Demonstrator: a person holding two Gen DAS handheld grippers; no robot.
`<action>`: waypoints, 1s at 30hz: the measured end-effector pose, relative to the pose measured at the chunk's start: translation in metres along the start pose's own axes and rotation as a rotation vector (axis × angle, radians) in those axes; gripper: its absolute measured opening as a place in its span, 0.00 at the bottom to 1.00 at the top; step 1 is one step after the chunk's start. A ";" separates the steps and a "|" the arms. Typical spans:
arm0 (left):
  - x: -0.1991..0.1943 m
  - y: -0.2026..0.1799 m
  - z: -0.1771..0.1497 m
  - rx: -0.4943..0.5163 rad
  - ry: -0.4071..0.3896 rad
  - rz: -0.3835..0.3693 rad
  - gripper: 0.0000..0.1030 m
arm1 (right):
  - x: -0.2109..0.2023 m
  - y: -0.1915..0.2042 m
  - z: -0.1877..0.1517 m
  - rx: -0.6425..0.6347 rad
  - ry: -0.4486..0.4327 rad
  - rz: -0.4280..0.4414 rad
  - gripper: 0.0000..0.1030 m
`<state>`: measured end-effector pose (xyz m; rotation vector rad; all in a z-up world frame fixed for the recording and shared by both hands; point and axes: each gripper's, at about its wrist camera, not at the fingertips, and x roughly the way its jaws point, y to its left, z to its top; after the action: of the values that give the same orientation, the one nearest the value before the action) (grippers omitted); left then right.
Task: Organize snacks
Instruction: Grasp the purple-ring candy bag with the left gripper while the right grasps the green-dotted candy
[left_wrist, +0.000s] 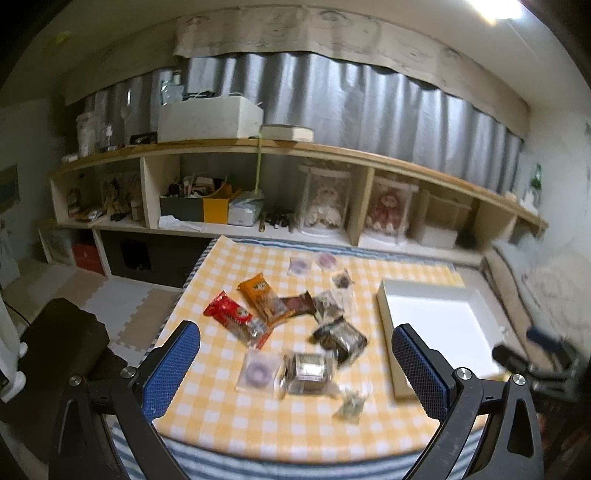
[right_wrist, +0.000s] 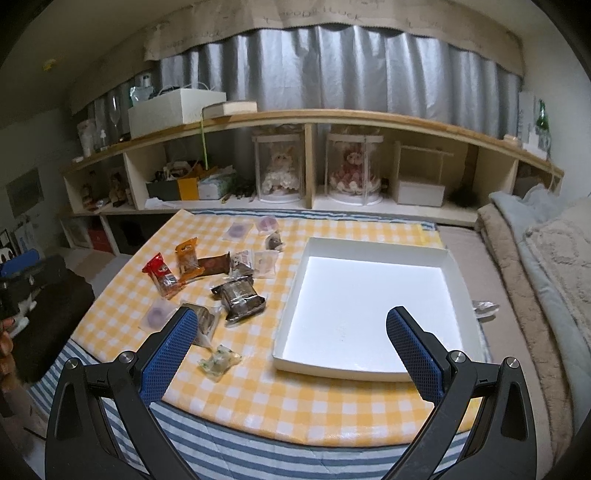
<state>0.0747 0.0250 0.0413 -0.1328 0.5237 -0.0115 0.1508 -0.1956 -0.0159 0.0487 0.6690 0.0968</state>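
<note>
Several wrapped snacks lie scattered on a yellow checked tablecloth (left_wrist: 221, 413): a red packet (left_wrist: 236, 317), an orange packet (left_wrist: 264, 299), a brown bar (left_wrist: 297, 303), dark packets (left_wrist: 341, 338) and a clear packet with a purple ring (left_wrist: 258, 371). An empty white tray (right_wrist: 373, 306) sits to their right; it also shows in the left wrist view (left_wrist: 439, 325). My left gripper (left_wrist: 295, 365) is open and empty above the near snacks. My right gripper (right_wrist: 291, 347) is open and empty above the tray's near left corner. The snacks also show in the right wrist view: the red packet (right_wrist: 160, 271) and a small green-flecked packet (right_wrist: 219, 363).
A long low wooden shelf (right_wrist: 314, 122) with boxes and dolls in clear cases runs behind the table. A blanket-covered couch (right_wrist: 535, 251) lies to the right. A striped blue cloth (right_wrist: 240, 443) hangs over the table's near edge. One small packet (right_wrist: 485, 308) lies right of the tray.
</note>
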 end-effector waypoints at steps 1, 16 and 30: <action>0.008 0.004 0.005 -0.013 -0.001 0.003 1.00 | 0.005 -0.001 0.002 0.015 0.010 0.007 1.00; 0.151 -0.001 0.041 0.066 0.206 0.046 1.00 | 0.087 0.007 -0.009 0.293 0.148 0.129 1.00; 0.270 0.053 0.017 0.061 0.490 0.067 1.00 | 0.170 0.037 -0.076 0.419 0.494 0.172 0.90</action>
<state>0.3157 0.0671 -0.0854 -0.0518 1.0161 0.0058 0.2339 -0.1400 -0.1776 0.4990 1.1705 0.1341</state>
